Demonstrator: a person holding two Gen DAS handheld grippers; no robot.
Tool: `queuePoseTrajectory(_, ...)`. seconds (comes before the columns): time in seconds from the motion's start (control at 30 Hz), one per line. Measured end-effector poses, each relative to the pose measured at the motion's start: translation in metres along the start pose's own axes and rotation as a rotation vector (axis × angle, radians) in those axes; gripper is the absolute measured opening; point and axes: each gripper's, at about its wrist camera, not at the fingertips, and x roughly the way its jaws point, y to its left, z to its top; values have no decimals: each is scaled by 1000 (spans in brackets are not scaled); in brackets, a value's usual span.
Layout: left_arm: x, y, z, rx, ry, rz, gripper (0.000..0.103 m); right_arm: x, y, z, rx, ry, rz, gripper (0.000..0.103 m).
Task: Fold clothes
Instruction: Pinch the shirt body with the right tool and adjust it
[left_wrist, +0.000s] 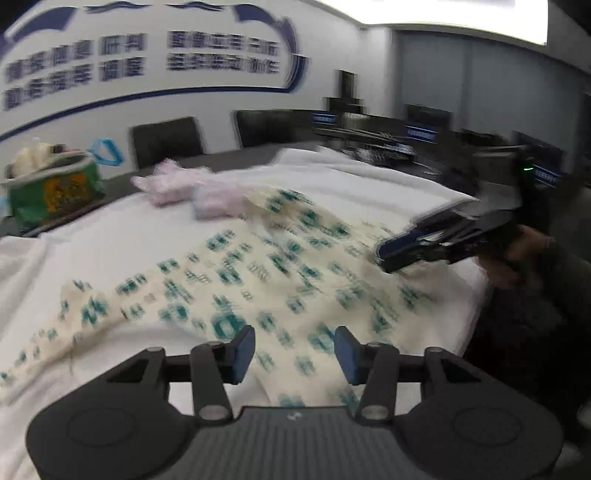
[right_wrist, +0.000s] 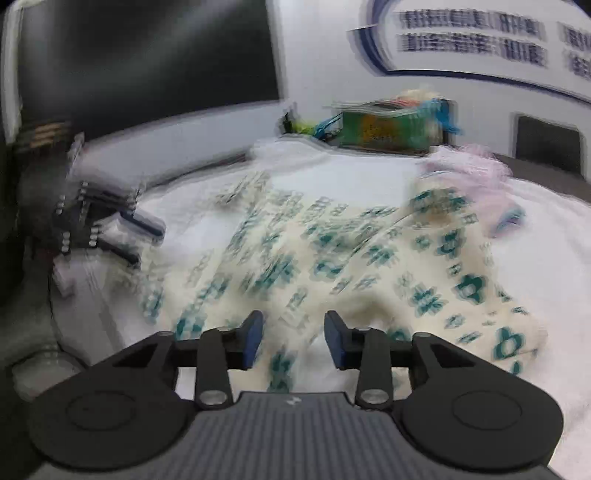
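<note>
Cream garment (left_wrist: 258, 280) with teal print; white cloth (left_wrist: 147, 229) beneath.

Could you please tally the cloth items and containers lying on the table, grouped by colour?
Cream garment with green print: 1
Pink garments, crumpled at the far side: 1 pile; blur hides how many pieces
White cloth covering the table: 1
Green bag with things in it: 1
Total: 4

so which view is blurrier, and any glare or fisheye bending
Right wrist view: heavier motion smear, the patterned garment and green bag streaked. Left wrist view: milder blur, right gripper smeared, a blown-out ceiling light glaring at the top. Both views bow the walls and wall lettering; each camera's own gripper stays sharp.
</note>
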Motion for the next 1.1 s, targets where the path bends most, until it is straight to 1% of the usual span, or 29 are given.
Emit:
queuePoseTrajectory(0.07, 22, -2, 14, -17, 0, 71, 47, 5, -13, 8, 136, 16, -32, 37)
queuePoseTrajectory(0.13, 41, -3, 19, -24, 11, 99, 47, 13, -15, 7, 214, 58, -49, 37)
queuePoseTrajectory(0.17, 50, -4, 21, -28, 17, 112, 47, 17, -14, 6, 250, 73, -77, 37)
queuePoseTrajectory(0.23, 69, -3, 18, -41, 46, 98, 47, 26, -13, -1, 326, 53, -145, 36)
queuePoseTrajectory(0.27, 80, 0, 15, -61, 82, 86, 46, 31, -13, -5, 366, 37, -173, 26)
queuePoseTrajectory(0.3, 88, 2, 12, -78, 113, 88, 46, 35, -12, -6, 382, 18, -200, 10)
queuePoseTrajectory(0.33, 90, 1, 10, -75, 106, 94, 47, 38, -8, -6, 374, -5, -219, 5)
queuePoseTrajectory(0.4, 92, 0, 8, -73, 100, 99, 47, 40, -2, -5, 365, -67, -240, 3)
queuePoseTrajectory(0.47, 90, 5, 7, -101, 103, 82, 48, 29, 5, -1, 344, -143, -257, 3)
queuePoseTrajectory(0.5, 89, 8, 8, -117, 105, 71, 48, 23, 7, 1, 343, -174, -258, 3)
queuePoseTrajectory(0.57, 80, 17, 15, -162, 129, 27, 48, 14, 7, 5, 357, -214, -244, 3)
queuePoseTrajectory(0.63, 61, 33, 31, -208, 109, -46, 48, 13, 7, 4, 339, -212, -277, 4)
queuePoseTrajectory(0.7, 46, 47, 61, -201, 87, -62, 51, 14, 8, -2, 327, -196, -311, 8)
queuePoseTrajectory(0.73, 43, 52, 77, -178, 76, -54, 57, 14, 7, -5, 348, -194, -310, 8)
queuePoseTrajectory(0.77, 49, 55, 95, -142, 80, -65, 66, 13, 6, -9, 369, -191, -309, 10)
queuePoseTrajectory(0.8, 55, 57, 112, -106, 84, -77, 69, 12, 5, -12, 393, -195, -305, 12)
queuePoseTrajectory(0.83, 68, 59, 125, -89, 101, -121, 69, 10, 4, -14, 423, -204, -296, 14)
queuePoseTrajectory(0.9, 106, 59, 143, -74, 164, -232, 68, 9, 1, -20, 488, -216, -276, 34)
queuePoseTrajectory(0.97, 145, 55, 149, -57, 195, -277, 61, 9, 0, -24, 530, -231, -238, 36)
queuePoseTrajectory(1.0, 161, 52, 148, -31, 222, -287, 60, 9, 1, -25, 544, -237, -228, 36)
queuePoseTrajectory(1.07, 193, 53, 139, -68, 292, -291, 54, 12, 1, -24, 566, -242, -236, 35)
queuePoseTrajectory(1.1, 200, 57, 133, -99, 308, -310, 53, 15, 0, -24, 577, -242, -240, 35)
